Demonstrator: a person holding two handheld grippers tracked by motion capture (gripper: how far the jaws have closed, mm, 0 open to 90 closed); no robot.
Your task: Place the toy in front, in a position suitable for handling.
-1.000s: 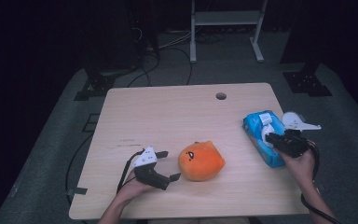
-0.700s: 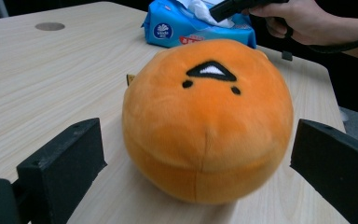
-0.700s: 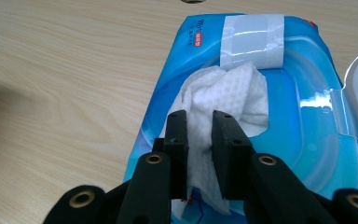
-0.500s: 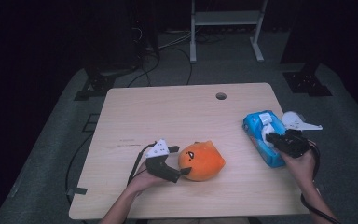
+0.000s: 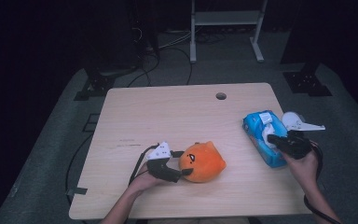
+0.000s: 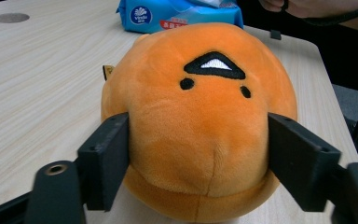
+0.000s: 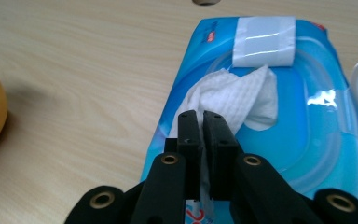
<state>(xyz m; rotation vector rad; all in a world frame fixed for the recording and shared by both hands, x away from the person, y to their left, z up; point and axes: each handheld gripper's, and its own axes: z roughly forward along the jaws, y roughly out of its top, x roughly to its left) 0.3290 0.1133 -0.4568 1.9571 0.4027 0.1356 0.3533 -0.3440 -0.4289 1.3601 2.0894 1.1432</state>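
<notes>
The left gripper [image 5: 182,162] has just been closing and now pinches the orange plush toy [image 6: 200,121]. Right of the toy, the right gripper [image 7: 199,116] pinches a white wipe [image 7: 235,100] from the blue pack [image 7: 307,140].

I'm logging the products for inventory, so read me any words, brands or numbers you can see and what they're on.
"Vinda": in the round logo on the blue wipes pack.
Red label beside that logo: too small to read.
Red print at the pack's near edge in the right gripper view: cut off, unreadable.
Orange plush toy: no text.
</notes>
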